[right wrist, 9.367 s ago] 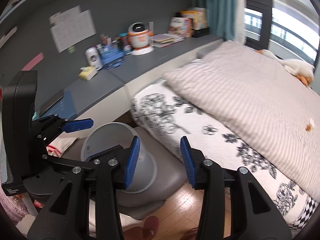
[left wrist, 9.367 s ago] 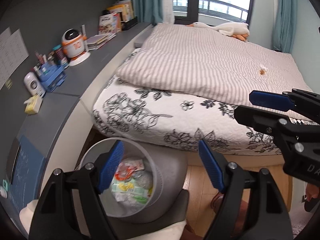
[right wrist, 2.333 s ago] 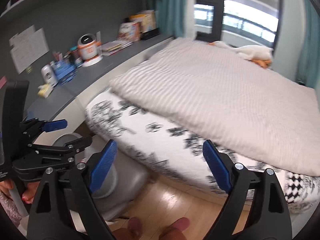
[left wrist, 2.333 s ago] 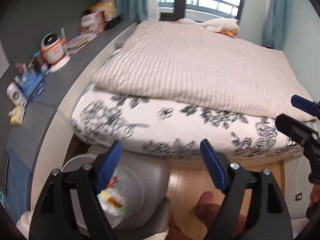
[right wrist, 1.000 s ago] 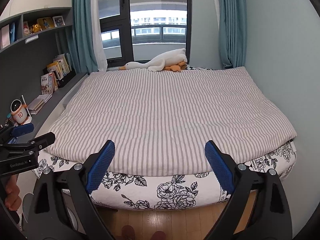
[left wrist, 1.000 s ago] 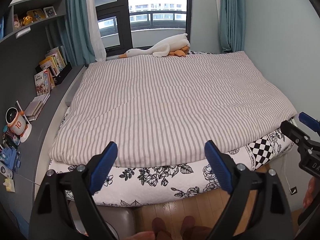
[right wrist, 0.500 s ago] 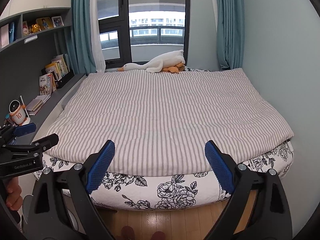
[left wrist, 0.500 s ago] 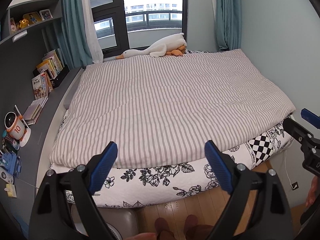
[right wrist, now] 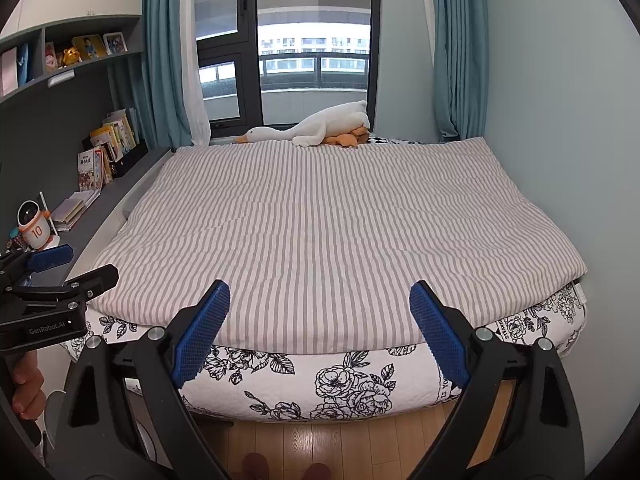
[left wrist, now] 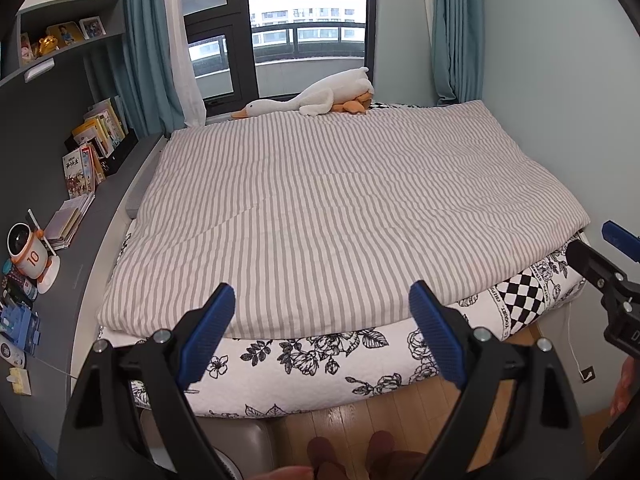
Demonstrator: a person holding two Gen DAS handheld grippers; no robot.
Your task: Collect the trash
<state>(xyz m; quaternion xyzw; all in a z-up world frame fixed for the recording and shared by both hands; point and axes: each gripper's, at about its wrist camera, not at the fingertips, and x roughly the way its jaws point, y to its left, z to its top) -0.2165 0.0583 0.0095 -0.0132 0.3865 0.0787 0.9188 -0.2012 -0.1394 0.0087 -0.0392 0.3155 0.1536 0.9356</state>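
Note:
My left gripper (left wrist: 322, 334) is open and empty, held at the foot of the bed. My right gripper (right wrist: 320, 330) is open and empty too, beside it on the right. The right gripper also shows at the right edge of the left wrist view (left wrist: 600, 256), and the left gripper at the left edge of the right wrist view (right wrist: 60, 276). No trash shows on the striped duvet (left wrist: 332, 208). Only a grey sliver of the bin area (left wrist: 240, 444) shows at the bottom of the left wrist view.
A plush goose (left wrist: 312, 100) lies at the head of the bed by the window. A grey shelf (left wrist: 80, 248) along the left holds books (left wrist: 86, 156), a white robot toy (left wrist: 30, 256) and a blue organiser (left wrist: 16, 328). Wooden floor (right wrist: 340, 436) lies below. A wall (right wrist: 560, 120) closes the right side.
Both grippers have risen from over the bin and now face the bed squarely. The orange scrap seen on the duvet 9.4 s ago no longer shows. In the last half second the views tilt up slightly.

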